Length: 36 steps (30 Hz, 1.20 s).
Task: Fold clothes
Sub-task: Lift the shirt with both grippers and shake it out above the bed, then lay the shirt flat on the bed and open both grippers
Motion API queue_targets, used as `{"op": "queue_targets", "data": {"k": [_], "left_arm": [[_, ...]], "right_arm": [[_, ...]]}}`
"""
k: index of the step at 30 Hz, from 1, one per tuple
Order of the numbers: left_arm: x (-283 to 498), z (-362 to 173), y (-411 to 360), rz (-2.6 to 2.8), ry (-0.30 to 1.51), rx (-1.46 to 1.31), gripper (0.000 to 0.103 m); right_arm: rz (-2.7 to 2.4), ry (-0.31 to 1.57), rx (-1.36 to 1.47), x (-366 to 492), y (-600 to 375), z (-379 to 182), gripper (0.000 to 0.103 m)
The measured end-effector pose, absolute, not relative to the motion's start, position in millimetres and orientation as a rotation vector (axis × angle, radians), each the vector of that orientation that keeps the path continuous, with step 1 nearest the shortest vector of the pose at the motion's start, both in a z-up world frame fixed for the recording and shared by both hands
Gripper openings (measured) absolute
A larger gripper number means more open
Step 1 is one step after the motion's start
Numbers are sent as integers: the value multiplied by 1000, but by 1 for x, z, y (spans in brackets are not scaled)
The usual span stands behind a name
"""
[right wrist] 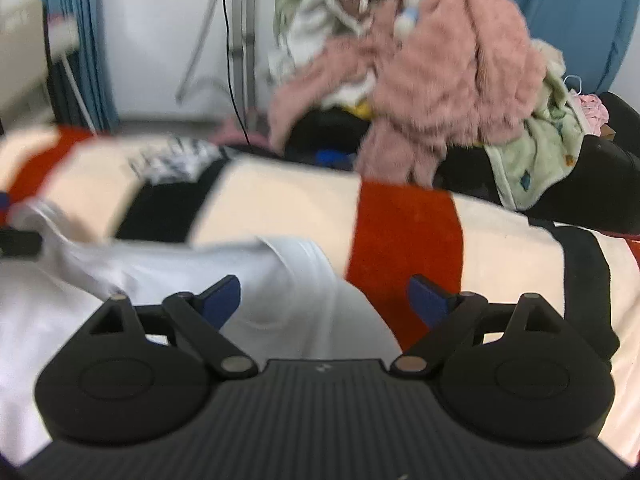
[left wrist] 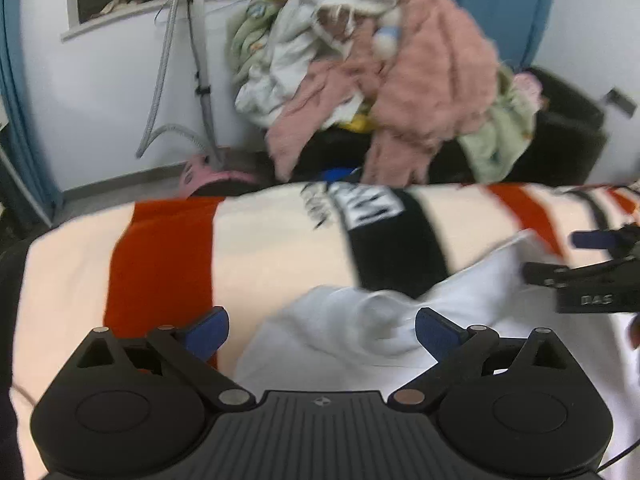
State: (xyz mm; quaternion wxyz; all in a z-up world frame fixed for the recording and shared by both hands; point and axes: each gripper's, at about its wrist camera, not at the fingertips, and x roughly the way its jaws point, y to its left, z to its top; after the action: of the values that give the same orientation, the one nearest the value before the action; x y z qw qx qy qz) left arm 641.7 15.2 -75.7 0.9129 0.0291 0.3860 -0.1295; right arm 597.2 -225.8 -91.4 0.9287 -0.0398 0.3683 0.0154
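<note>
White garment (left wrist: 400,344) motion-blurred on striped blanket (left wrist: 160,260); both jaws spread

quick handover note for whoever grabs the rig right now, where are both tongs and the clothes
Left tongs: open, empty, over the white garment.
Right tongs: open, empty, over the same white garment, near its edge by the red stripe.
The white garment lies rumpled on the striped blanket, which is cream, red and black. It does not look folded, though blur hides the details.
A pile of unfolded clothes, with a fluffy pink piece on top, sits behind the blanket.
Done: no finished fold is visible.
Left: likely flatten and fold the white garment, then work through the pile.
</note>
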Motion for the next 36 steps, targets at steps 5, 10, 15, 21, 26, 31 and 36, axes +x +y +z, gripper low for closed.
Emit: {"op": "queue_targets", "data": {"k": [5, 10, 15, 21, 26, 31, 36], "left_arm": [[570, -22, 23, -256, 616, 40, 102], [447, 27, 32, -196, 502, -12, 103], [317, 47, 35, -172, 401, -3, 103], [184, 51, 19, -163, 346, 57, 103], [97, 31, 7, -192, 319, 65, 103], [54, -7, 10, -180, 336, -6, 103], [57, -27, 18, -149, 396, -60, 103]], "right_arm": [[35, 592, 6, 528, -221, -48, 92], [-1, 462, 59, 413, -219, -16, 92], [17, 403, 90, 290, -216, -6, 92], [14, 293, 65, 167, -212, -1, 92], [42, 225, 88, 110, -212, -8, 92], [52, 209, 159, 80, -217, -34, 92], [37, 237, 159, 82, -217, -51, 92]]}}
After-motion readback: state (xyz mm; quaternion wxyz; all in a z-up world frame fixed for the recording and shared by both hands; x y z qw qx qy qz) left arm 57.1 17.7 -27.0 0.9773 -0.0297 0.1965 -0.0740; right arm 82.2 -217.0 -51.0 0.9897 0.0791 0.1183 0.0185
